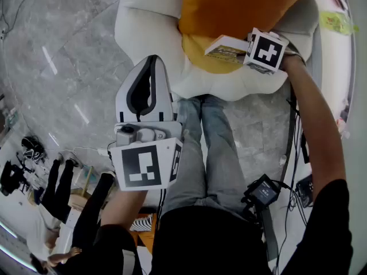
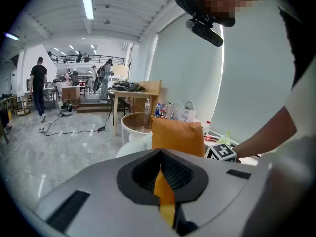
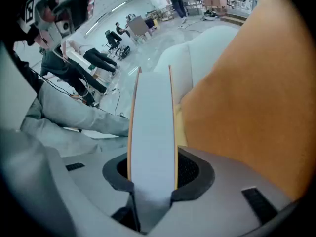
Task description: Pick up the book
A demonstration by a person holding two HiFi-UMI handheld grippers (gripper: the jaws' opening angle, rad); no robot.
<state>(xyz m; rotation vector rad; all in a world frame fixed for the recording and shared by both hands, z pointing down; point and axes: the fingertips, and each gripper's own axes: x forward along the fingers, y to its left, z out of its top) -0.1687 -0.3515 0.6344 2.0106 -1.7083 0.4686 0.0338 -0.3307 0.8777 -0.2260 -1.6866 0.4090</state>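
1. Right gripper [image 1: 248, 50] is out over the white armchair [image 1: 146, 22], its marker cube [image 1: 265, 51] facing up at the head camera.
2. It has the book [image 1: 228, 48]! The right gripper view shows the pale page edge standing straight up between the two jaws, with an orange cover line on each side, and the pads are clamped on it.
3. From the head view the book sits over the yellow cushion [image 1: 205, 61], just in front of the big orange cushion [image 1: 241, 4]. Whether it touches the yellow one, I cannot tell.
4. In the right gripper view the orange cushion fills the right side, close beside the book.
5. Left gripper [image 1: 150, 62] hangs nearer the person, well apart from the book, above the grey marble floor [image 1: 57, 50] at the armchair's front edge.
6. Its jaws are drawn together with nothing between them. The left gripper view shows only a thin slit, with cushion orange and yellow visible through it.
7. The left marker cube [image 1: 143, 166] sits low in the head view, and the person's jeans [image 1: 206, 153] run down beside it.
8. Far behind, the left gripper view catches a wooden table [image 2: 131, 95] and people standing in the hall [image 2: 38, 85].
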